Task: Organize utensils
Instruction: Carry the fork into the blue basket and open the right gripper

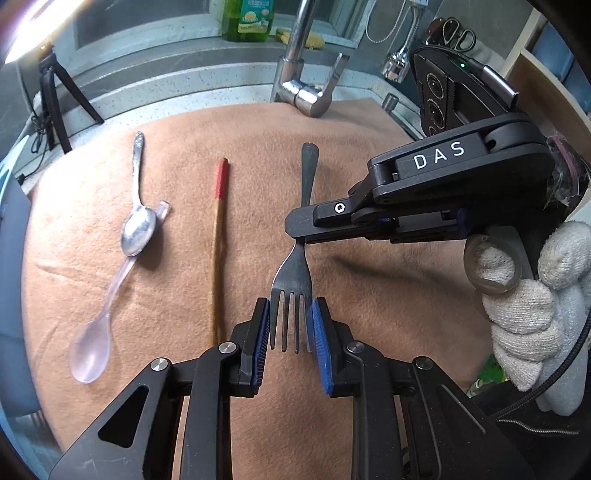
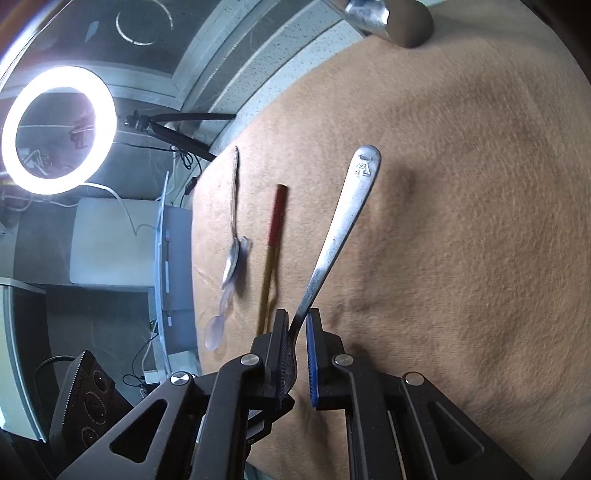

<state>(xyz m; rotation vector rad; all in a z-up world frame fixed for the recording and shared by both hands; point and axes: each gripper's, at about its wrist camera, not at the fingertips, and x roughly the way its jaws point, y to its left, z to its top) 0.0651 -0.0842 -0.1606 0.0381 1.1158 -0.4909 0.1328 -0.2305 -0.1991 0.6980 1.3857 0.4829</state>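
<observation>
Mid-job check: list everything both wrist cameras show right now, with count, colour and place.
grey metal fork: one, grey, mid-cloth, held at both ends
silver metal spoon: one, silver, far left, lying across the plastic spoon
translucent plastic spoon: one, pale pink, under the metal spoon
red-topped wooden chopstick: one or a pair, unclear, between spoons and fork
brown cloth: one, tan, under everything
chrome faucet: one, behind the cloth
green bottle: one, on the ledge
ring light: one, white, lit, left of the cloth
left gripper: black, blue pads, closed on the tines
right gripper: black, clamped on the fork's neck
gloved hand: white, holding the right gripper
</observation>
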